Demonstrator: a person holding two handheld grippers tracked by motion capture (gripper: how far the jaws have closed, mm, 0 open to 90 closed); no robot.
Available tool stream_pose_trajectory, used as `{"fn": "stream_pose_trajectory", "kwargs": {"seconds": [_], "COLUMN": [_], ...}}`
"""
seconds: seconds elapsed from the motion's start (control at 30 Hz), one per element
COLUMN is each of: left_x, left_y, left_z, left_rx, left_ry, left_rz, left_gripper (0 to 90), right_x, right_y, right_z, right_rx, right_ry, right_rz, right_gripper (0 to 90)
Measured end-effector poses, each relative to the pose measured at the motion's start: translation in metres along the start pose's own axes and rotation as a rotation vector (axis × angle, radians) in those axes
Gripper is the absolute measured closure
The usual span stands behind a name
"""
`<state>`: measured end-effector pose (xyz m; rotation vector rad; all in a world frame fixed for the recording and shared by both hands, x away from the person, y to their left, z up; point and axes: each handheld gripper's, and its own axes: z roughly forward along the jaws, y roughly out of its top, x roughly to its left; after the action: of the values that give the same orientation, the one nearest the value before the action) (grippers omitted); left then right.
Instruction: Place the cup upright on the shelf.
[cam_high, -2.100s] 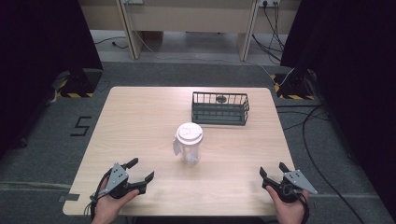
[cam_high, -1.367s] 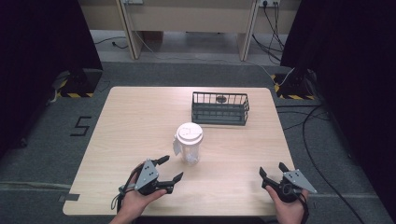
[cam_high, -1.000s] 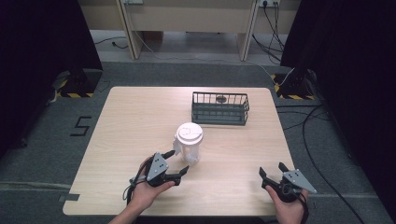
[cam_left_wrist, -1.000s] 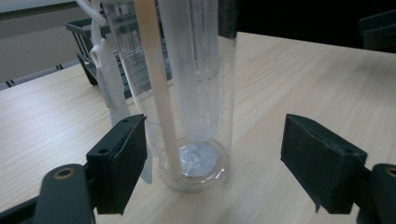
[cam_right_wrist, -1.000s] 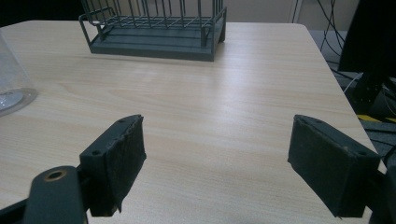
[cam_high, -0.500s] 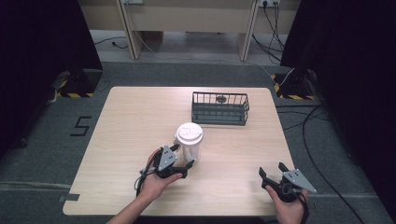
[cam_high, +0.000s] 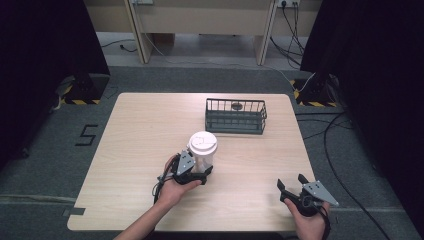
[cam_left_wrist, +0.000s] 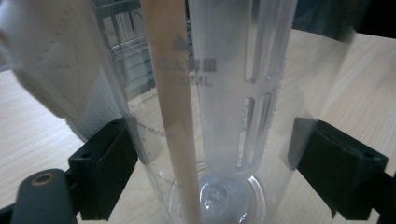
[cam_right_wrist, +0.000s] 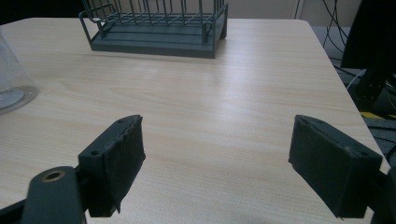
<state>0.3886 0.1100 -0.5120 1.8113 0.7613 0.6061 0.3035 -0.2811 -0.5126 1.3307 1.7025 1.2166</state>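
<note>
- The cup (cam_high: 202, 152), clear plastic with a white lid (cam_high: 202, 142), stands upright near the middle of the counter (cam_high: 135, 135), toward its near side.
- The left gripper (cam_high: 196, 170) is at the cup's base; its jaws are spread with the cup between them. In the left gripper view the cup (cam_left_wrist: 219, 112) sits between the two black jaws, and whether they touch its wall is hard to tell through the plastic.
- In that view the cup is cut off at the top; white paper (cam_left_wrist: 60, 74) and a pale wooden stick (cam_left_wrist: 175, 116) show inside it, and a faint "500ML" mark shows on the wall.
- The right gripper (cam_high: 291, 183) is near the counter's near right corner, well apart from the cup, jaws spread wide with nothing between them.
- A dark wire basket (cam_high: 235, 116) stands beyond the cup; a small dark round thing (cam_high: 236, 105) lies in it, too small to identify.
- In the right gripper view the basket (cam_right_wrist: 156, 25) is cut off at the top, and only an edge of the cup (cam_right_wrist: 14, 79) shows at the left.
</note>
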Motion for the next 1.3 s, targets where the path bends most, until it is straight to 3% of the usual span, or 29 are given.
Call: {"fn": "stream_pose_trajectory", "kwargs": {"seconds": [1.03,1.3], "left_x": [-0.0009,0.0013], "left_y": [-0.0005,0.0056], "left_z": [0.0072,0.0038], "left_rx": [-0.037,-0.055], "left_ry": [-0.011,-0.004], "left_rz": [-0.009,-0.007], "left_gripper": [17.6,17.7], "right_x": [-0.0016,-0.0017], "right_y": [0.0004,0.0005], "right_z": [0.0011,0.0012], "right_rx": [0.01,0.013], "right_ry": [0.006,0.007], "right_rz": [0.009,0.01], "right_gripper": [18.9,18.9]}}
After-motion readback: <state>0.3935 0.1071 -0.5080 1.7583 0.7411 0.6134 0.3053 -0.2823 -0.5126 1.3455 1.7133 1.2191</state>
